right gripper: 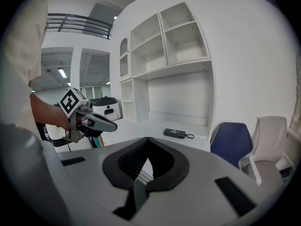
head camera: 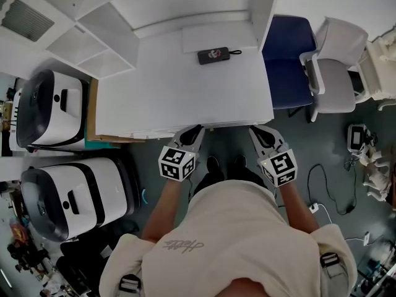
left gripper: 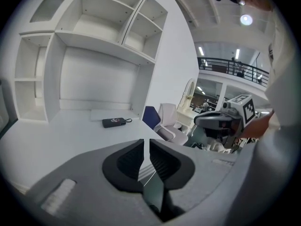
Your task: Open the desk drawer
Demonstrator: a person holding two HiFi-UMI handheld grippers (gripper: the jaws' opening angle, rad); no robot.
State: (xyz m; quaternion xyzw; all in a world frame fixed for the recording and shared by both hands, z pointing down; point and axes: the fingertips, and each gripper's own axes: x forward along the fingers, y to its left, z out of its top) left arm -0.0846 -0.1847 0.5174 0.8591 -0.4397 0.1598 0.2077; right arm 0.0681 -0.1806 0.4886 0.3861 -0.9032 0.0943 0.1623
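An office: white desk point(head camera: 179, 91), cubby shelves point(left gripper: 101, 41), blue chair point(head camera: 284, 60), grey swivel chair point(head camera: 337, 73).

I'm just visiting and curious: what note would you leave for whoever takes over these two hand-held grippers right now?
Left gripper: jaws a narrow slit apart, nothing between them, at the front edge of the flat white desk.
Right gripper: jaws together, empty, at the same edge, further right.
Drawer: nothing juts out below the desk's front edge, so it looks shut; no handle can be made out.
Small black rectangular device with a cord loop lies at the desk's back.
Done: both grippers are at the edge. Left: grip the drawer front and pull it out.
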